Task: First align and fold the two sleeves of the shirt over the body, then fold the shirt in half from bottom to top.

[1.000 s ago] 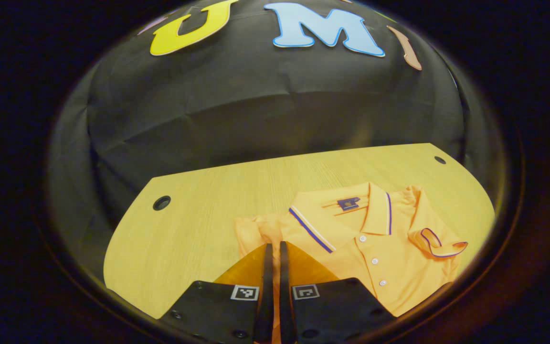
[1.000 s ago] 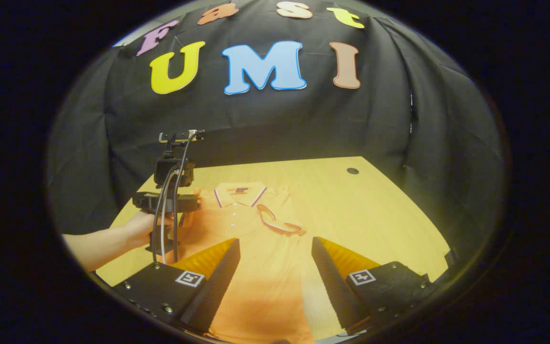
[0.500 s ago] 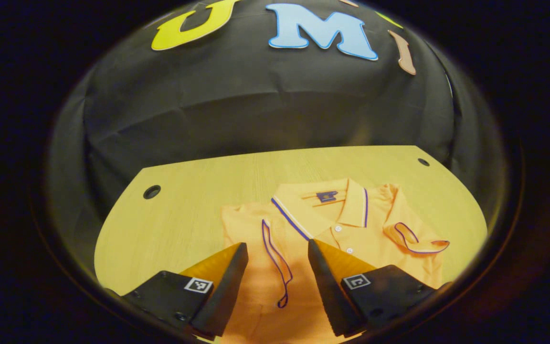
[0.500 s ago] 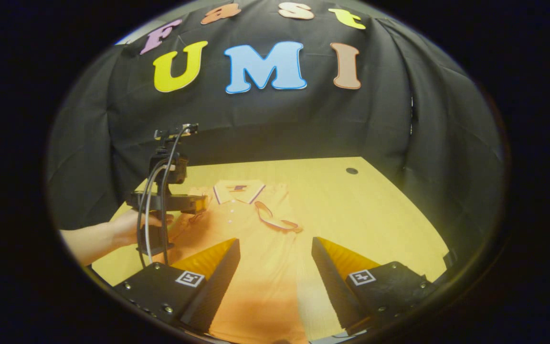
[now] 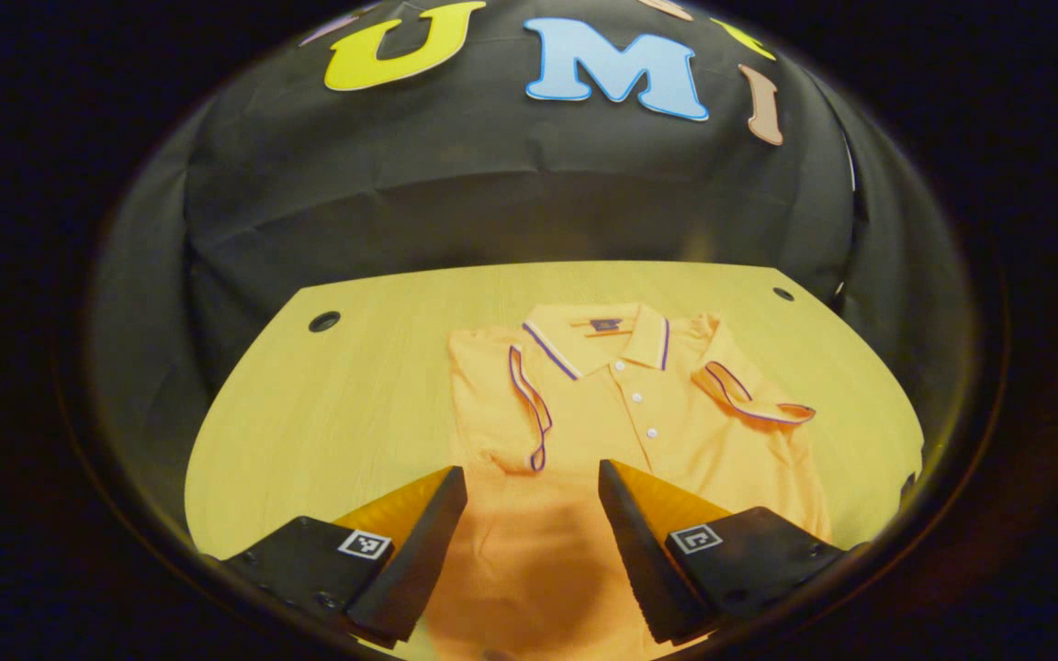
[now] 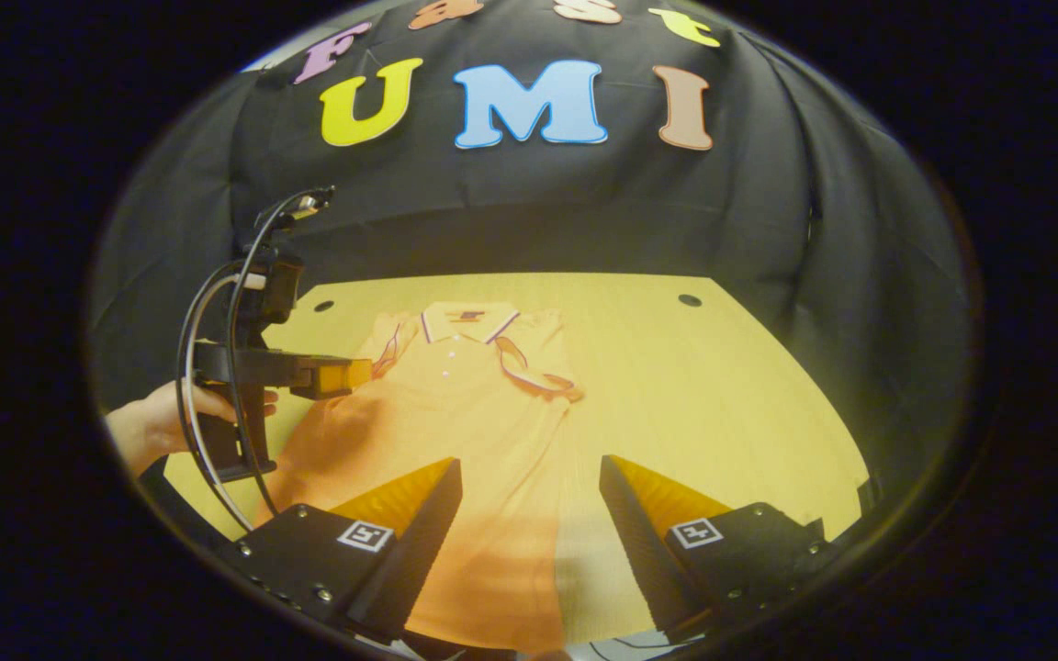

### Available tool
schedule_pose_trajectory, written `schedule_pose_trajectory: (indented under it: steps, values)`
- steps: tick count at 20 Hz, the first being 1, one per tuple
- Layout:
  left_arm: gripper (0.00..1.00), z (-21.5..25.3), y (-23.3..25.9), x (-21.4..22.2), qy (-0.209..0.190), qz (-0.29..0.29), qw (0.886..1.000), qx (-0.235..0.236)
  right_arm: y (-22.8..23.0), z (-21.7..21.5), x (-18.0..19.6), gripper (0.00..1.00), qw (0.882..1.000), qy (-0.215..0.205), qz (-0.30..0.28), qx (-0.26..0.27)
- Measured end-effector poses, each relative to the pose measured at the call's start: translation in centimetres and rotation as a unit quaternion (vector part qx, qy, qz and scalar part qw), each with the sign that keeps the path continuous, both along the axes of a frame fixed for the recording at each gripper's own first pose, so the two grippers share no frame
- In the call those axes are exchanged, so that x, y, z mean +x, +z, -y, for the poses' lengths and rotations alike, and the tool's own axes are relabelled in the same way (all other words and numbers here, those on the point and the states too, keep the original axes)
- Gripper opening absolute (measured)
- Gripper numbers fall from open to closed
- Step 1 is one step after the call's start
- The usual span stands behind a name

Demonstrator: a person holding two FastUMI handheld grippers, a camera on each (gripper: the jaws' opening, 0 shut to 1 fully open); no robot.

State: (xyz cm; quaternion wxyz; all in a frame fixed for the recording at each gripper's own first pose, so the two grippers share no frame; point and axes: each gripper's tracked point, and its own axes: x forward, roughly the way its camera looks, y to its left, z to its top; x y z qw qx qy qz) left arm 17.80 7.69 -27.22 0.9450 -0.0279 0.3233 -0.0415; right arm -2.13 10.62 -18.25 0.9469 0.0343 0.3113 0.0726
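Orange polo shirt (image 5: 621,413) with purple-trimmed collar lies flat on the wooden bench (image 5: 327,413), both sleeves folded inward; left hand-held gripper (image 5: 529,542) and right hand-held gripper (image 6: 529,542) gape, holding nothing

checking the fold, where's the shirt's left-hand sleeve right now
In the left gripper view the sleeve lies folded onto the shirt, left of the button placket, just beyond the open left gripper.

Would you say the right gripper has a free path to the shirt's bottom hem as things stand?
Probably yes. The right gripper is open above the lower part of the shirt, nothing lies on the cloth there, and the left gripper is off to the side, near the sleeve.
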Motion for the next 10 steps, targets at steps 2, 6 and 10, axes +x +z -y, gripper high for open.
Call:
schedule_pose_trajectory:
  steps: [2,6,10]
  values:
    - [0.95,0.3,-0.7,-3.0,-0.005,-0.015,1.0,-0.007,-1.0,-0.1,-1.1,0.94,1.0,0.005,-0.012,0.002]
    - [0.94,1.0,-2.0,-8.1,-0.017,-0.035,0.999,-0.005,-3.5,-0.6,-2.8,0.94,0.999,0.017,-0.039,0.003]
    - [0.95,1.1,-2.2,-11.8,-0.012,-0.045,0.999,-0.015,-5.0,-0.4,-5.3,0.94,0.998,0.029,-0.059,-0.002]
